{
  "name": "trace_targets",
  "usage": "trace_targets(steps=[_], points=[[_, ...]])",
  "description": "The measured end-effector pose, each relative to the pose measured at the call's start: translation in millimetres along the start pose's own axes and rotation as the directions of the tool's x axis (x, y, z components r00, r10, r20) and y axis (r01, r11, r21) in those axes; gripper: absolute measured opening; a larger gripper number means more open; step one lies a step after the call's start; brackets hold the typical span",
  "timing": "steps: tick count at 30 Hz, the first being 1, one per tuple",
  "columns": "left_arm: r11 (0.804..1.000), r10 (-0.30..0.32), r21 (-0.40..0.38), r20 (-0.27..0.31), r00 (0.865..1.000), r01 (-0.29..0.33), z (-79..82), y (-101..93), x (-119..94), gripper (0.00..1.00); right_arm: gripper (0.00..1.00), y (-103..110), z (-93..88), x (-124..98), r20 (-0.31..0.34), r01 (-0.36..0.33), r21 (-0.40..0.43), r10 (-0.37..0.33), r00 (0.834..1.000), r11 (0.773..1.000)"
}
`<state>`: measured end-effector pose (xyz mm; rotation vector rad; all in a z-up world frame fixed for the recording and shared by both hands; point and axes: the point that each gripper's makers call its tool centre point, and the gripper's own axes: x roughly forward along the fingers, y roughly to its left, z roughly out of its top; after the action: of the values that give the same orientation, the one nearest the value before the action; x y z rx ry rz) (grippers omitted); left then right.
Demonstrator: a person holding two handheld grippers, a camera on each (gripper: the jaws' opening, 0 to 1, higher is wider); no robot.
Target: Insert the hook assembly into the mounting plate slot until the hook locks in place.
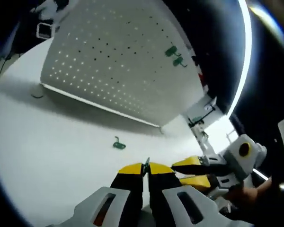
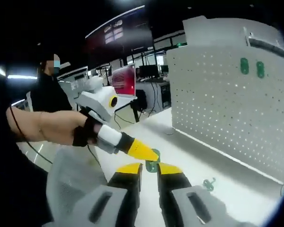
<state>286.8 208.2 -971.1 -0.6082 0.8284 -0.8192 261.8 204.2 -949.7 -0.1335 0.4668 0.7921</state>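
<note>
Right gripper (image 2: pixel 151 166) fingers clamped on green hook (image 2: pixel 152 166), well short of pegboard (image 2: pixel 227 104). Left gripper (image 1: pixel 146 166) fingers pressed together on something small, unidentifiable. Likely risks: hook twisting in the grip at handover, misaligned insertion. Spare hook (image 1: pixel 119 144) lying loose on surface (image 1: pixel 47 142).

- Bright on the white tabletop (image 1: pixel 52 142) in the left gripper view, near washed out; dark around the edges.
- Light shining through the pegboard (image 1: pixel 118 66) holes as glowing dots; soft shadow below its lower edge.
- Glaring curved light strip (image 1: pixel 246 52) at upper right, bent by the fisheye.
- Dim background in the right gripper view, with bright ceiling strips (image 2: pixel 114 20).
- Soft and blurred throughout; small green hook (image 1: pixel 119 144) indistinct.
- Strong bending toward the edges.
</note>
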Motion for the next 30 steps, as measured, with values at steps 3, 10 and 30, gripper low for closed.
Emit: trace_targets(steps=[3, 10, 30], points=[[1.0, -0.006, -0.002, 0.001, 1.0, 0.006, -0.7, -1.3, 0.4, 0.02, 0.09, 1.3, -0.9, 3.6, -0.008, 0.008, -0.042, -0.008, 1.0, 0.999], [0.998, -0.034, -0.052, 0.011, 0.999, 0.035, -3.8, -5.5, -1.6, 0.02, 0.06, 1.0, -0.6, 8.5, -0.017, 0.018, -0.111, -0.02, 1.0, 0.994], [0.992, -0.079, -0.089, 0.069, 0.994, 0.085, 12.4, -20.2, 0.6, 0.02, 0.01, -12.0, 14.9, 5.0, 0.006, 0.087, -0.166, -0.087, 0.996, 0.982]])
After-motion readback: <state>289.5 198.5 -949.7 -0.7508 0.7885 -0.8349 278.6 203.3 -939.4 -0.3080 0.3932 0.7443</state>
